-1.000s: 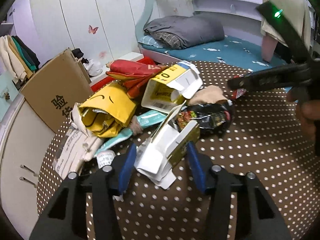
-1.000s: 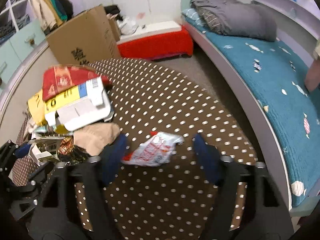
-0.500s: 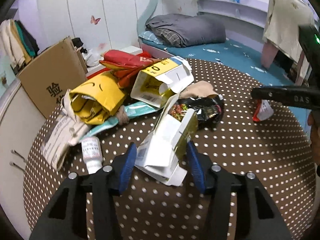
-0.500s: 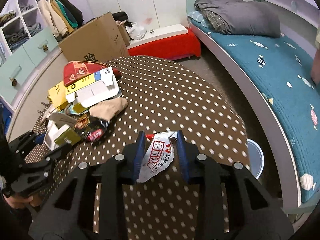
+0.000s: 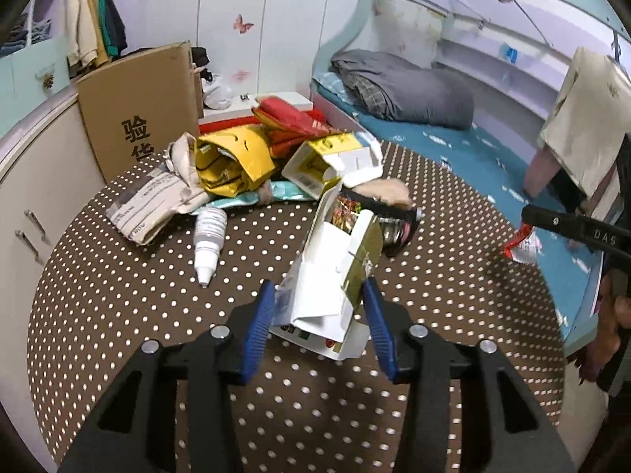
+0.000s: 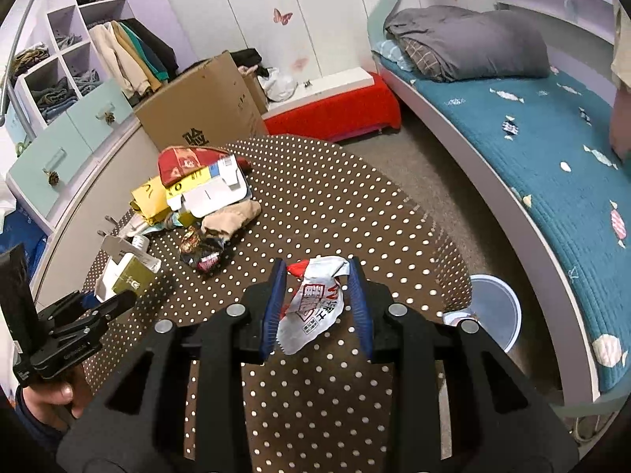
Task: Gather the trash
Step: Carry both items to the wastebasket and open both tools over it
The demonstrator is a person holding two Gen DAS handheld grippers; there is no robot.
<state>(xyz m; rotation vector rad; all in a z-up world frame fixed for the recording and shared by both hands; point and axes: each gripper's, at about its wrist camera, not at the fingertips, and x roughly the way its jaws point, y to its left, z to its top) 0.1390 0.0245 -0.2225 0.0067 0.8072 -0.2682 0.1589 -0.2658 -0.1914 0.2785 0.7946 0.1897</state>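
1. The white-and-olive carton [image 5: 335, 276] has been lifted from the trash pile [image 5: 252, 165] since a second ago and is clamped in the left gripper [image 5: 318, 315] jaws, above the dotted bench [image 5: 118, 295].
2. The red-and-white wrapper [image 6: 315, 299] is gripped by the right gripper [image 6: 315, 307] jaws, raised near the bench edge beside a white bin [image 6: 493, 307] on the floor.

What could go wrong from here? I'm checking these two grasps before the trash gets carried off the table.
1. The left gripper pinches the torn white carton only near its lower end; its loose flaps hang free and it may twist or slip.
2. The right gripper holds a thin crinkled wrapper that could slide out before reaching the bin beside the table.
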